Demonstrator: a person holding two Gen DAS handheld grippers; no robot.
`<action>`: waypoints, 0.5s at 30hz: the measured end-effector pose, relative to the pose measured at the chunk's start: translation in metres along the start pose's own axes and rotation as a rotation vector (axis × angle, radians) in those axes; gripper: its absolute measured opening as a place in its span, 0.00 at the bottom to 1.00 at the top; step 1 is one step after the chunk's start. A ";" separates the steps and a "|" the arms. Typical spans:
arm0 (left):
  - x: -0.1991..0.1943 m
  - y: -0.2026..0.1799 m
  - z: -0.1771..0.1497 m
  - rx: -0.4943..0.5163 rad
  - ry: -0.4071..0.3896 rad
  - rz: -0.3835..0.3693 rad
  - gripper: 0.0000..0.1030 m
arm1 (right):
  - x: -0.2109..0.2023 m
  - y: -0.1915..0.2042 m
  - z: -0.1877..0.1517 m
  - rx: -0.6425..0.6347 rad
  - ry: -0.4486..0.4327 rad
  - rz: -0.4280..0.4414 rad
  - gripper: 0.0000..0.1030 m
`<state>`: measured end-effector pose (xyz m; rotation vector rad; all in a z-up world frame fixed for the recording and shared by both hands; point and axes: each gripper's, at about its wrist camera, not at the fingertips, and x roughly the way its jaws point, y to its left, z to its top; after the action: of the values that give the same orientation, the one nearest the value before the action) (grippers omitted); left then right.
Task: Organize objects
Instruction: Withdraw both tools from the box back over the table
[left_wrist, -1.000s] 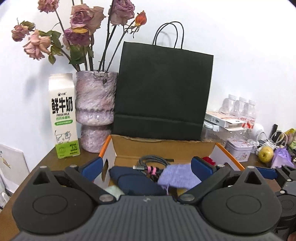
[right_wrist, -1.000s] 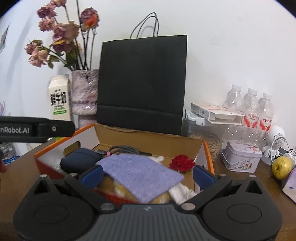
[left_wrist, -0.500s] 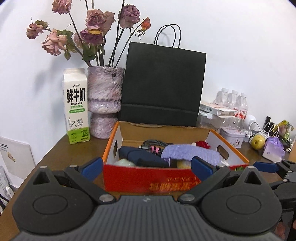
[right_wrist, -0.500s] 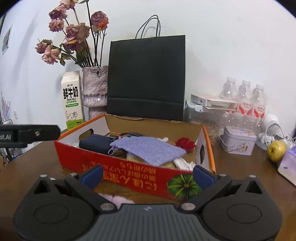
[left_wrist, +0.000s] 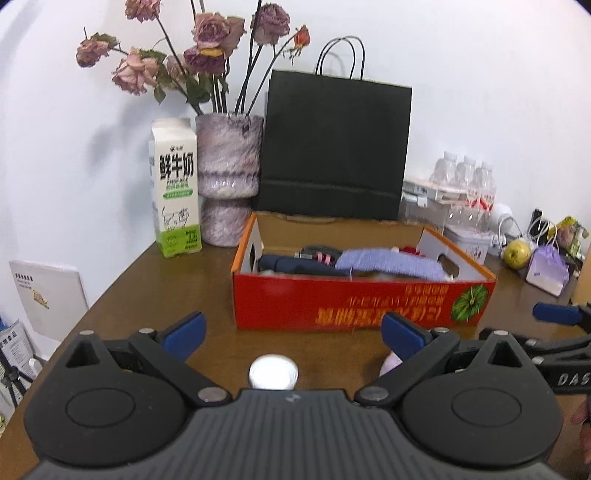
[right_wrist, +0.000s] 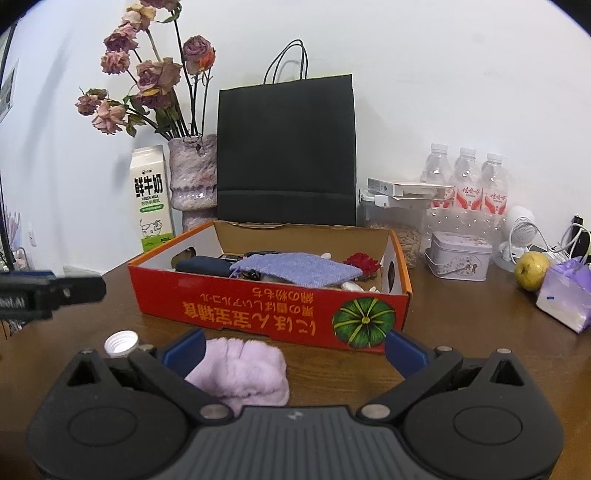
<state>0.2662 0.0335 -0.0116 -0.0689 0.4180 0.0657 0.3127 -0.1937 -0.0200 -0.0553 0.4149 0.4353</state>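
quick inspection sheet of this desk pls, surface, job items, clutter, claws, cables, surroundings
surface: brown wooden table, bare in front of the box.
job's things: red cardboard box holds a purple knit pouch, a navy case and a red flower; a fluffy lilac item and a white bottle cap lie on the table outside it.
clutter: milk carton, vase of dried roses, black paper bag, water bottles, tin, apple.
claws: left claw open, empty; right claw open, over the lilac item.
cables: white cables at far right; a coiled cable in the box.
surroundings: white wall.
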 end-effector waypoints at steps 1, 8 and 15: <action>0.000 0.000 -0.003 0.005 0.014 0.002 1.00 | -0.003 0.001 -0.002 -0.001 -0.004 0.000 1.00; -0.015 0.007 -0.020 -0.001 0.048 -0.010 1.00 | -0.019 0.012 -0.017 -0.012 0.010 0.003 1.00; -0.023 0.017 -0.039 0.005 0.113 -0.017 1.00 | -0.033 0.028 -0.033 -0.036 0.028 0.007 1.00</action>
<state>0.2279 0.0464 -0.0386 -0.0717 0.5309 0.0438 0.2616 -0.1862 -0.0360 -0.0948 0.4350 0.4494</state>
